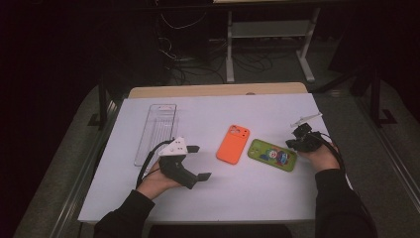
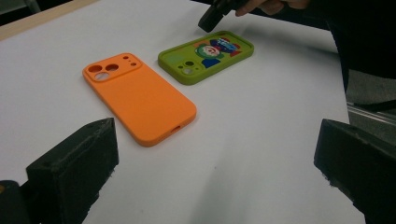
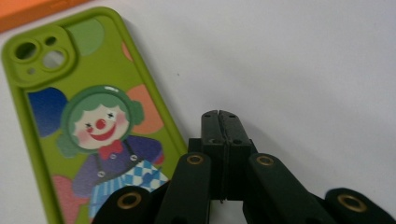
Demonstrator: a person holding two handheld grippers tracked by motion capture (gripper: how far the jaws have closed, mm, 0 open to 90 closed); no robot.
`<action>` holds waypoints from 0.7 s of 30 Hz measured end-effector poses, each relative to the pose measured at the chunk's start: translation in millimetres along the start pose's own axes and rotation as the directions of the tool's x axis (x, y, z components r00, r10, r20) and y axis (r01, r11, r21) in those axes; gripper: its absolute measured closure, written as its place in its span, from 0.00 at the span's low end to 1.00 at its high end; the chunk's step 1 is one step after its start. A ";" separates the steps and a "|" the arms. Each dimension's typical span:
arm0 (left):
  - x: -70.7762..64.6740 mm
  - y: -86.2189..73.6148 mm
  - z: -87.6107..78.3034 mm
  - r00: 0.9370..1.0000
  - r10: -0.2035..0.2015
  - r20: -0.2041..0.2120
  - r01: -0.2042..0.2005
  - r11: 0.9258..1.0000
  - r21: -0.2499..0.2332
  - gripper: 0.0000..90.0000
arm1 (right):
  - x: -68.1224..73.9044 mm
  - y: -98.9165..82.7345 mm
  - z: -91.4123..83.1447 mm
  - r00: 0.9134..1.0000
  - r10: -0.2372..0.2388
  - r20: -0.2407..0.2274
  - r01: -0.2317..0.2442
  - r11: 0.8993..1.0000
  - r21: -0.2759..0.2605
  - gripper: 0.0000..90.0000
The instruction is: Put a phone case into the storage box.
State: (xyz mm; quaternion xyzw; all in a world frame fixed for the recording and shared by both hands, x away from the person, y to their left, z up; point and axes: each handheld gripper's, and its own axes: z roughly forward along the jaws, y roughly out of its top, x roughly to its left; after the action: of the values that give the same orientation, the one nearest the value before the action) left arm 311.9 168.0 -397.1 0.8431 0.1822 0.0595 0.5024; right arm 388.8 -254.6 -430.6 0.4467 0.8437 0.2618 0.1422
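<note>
From above, my right claw (image 1: pixel 303 139) sits clenched at the green case's (image 1: pixel 272 155) three o'clock edge, gripping nothing; my left claw (image 1: pixel 190 161) rests released at nine o'clock of the orange case (image 1: pixel 233 144). Left gripper view: both cases lie flat at twelve o'clock. Right gripper view: jaws pressed together just beside the green case's rim. Pushing in like this, I reckon I'd shove it into the orange one.

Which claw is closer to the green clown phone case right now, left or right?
Right. The right claw, jaws shut and empty, sits just beside the green clown phone case at its far right edge. The left claw, open, lies well away, beyond the orange phone case.
</note>
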 end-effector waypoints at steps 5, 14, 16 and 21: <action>0.5 -0.2 -0.1 1.000 -0.001 -0.002 0.001 1.000 0.000 0.00 | 0.7 -2.5 2.0 1.000 -0.005 -0.021 0.006 1.000 0.030 0.98; -0.5 -0.2 0.3 1.000 -0.012 0.003 0.012 1.000 -0.006 0.00 | 5.9 -12.5 -5.7 0.998 -0.040 -0.052 0.043 0.997 0.058 0.98; -0.5 -0.3 0.2 1.000 -0.011 0.003 0.011 1.000 -0.005 0.00 | 8.9 -15.5 -8.1 0.997 -0.046 -0.063 0.050 0.997 0.066 0.98; -1.0 -0.1 0.3 1.000 -0.010 0.004 0.010 1.000 -0.008 0.00 | 18.0 -19.5 -11.6 0.993 -0.079 -0.086 0.085 0.994 0.072 0.98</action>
State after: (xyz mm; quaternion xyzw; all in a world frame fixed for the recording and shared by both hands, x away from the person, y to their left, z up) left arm 311.0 167.4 -397.3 0.8402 0.1851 0.0559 0.5065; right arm 359.9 -252.5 -432.2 0.4054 0.8757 0.2421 0.1006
